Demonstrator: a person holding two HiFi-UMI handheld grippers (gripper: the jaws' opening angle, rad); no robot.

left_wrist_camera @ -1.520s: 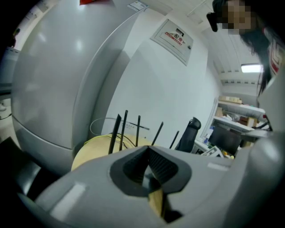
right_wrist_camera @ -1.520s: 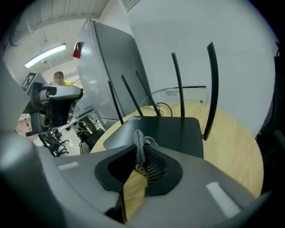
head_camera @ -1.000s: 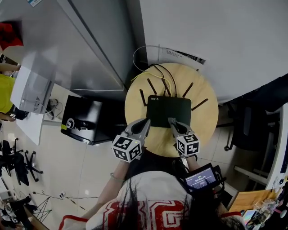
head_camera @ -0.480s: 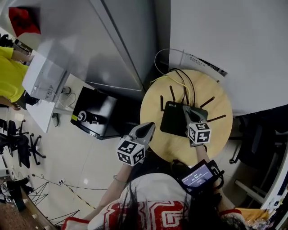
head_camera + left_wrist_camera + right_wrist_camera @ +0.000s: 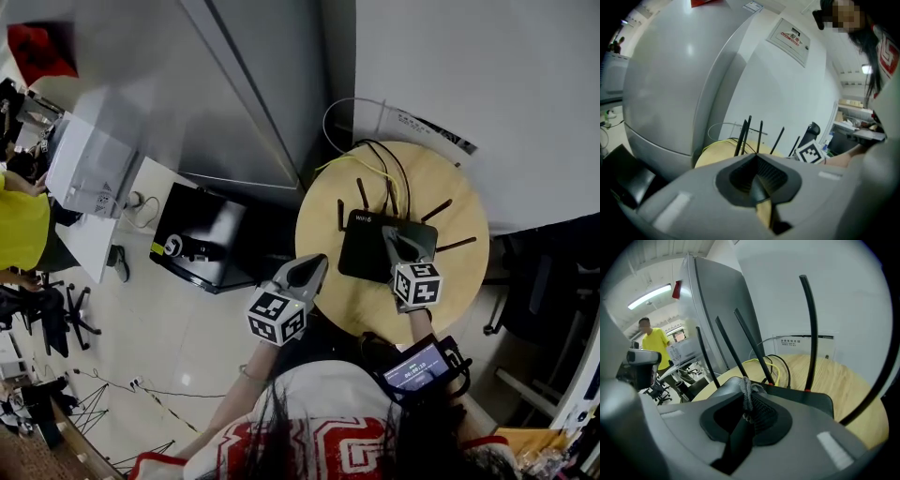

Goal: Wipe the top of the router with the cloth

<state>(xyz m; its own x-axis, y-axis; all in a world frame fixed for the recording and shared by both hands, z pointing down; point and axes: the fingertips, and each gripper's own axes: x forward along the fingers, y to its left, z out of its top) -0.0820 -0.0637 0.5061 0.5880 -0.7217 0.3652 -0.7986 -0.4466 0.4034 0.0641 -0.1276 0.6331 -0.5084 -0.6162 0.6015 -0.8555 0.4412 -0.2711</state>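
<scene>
A black router with several upright antennas lies on the round wooden table. My right gripper rests over the router's top, near its right half, shut on a small grey cloth that pokes out between the jaws. In the right gripper view the router's top lies just beyond the jaw tips. My left gripper hangs by the table's left edge, off the router, its jaws shut with nothing in them. The router's antennas stand ahead of it.
Yellow and black cables run from the router's back to the wall. A tall grey cabinet stands left of the table, with a black box on the floor below it. A person in yellow stands far off.
My left gripper has come off the router's front edge and drawn left to the table's rim. The right gripper has moved forward onto the router's top. The head view has shifted.
</scene>
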